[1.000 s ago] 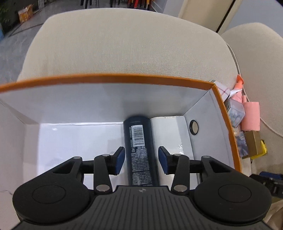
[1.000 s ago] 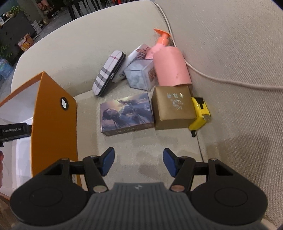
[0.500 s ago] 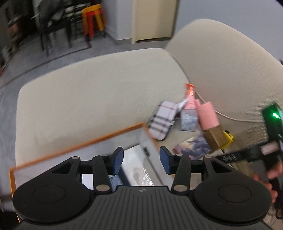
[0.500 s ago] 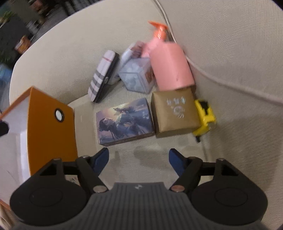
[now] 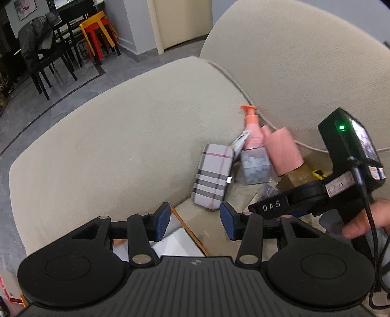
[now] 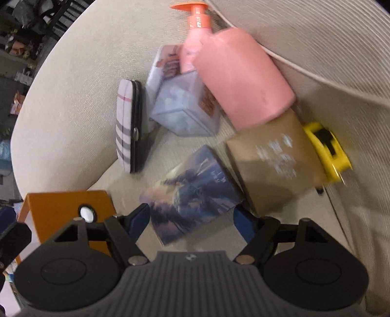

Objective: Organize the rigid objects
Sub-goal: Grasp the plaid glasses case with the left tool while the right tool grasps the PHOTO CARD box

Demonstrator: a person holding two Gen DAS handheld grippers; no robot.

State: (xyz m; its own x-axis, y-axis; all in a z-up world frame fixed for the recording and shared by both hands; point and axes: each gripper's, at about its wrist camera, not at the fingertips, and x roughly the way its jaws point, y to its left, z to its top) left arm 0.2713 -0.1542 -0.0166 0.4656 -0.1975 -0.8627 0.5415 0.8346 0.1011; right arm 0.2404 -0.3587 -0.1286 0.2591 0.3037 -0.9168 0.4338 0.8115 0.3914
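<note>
My right gripper [image 6: 191, 219] is low over the sofa seat, open wide, its blue pads on either side of the near end of an illustrated flat box [image 6: 192, 195]; I see no pad pressing on it. Beyond lie a gold-brown box [image 6: 275, 165], a yellow tape measure [image 6: 329, 153], a pink cylinder [image 6: 243, 80], a pump bottle [image 6: 197, 17], a clear box [image 6: 185, 107] and a plaid case [image 6: 126, 126]. My left gripper [image 5: 195, 222] hangs open and empty above the corner of the orange box [image 5: 187, 231]. The plaid case [image 5: 213, 180] lies just past it.
The orange box [image 6: 63, 207] stands left of the pile on the beige sofa seat [image 5: 121, 146]. A white cord [image 6: 304, 70] runs along the backrest. A person's hand [image 5: 363, 222] holds the other tool at right. Chairs and stools [image 5: 97, 34] stand on the floor beyond.
My left gripper rose out of the orange box, leaving the dark bottle inside, and swung right toward the pile. My right gripper sank toward the illustrated box and its jaws widened.
</note>
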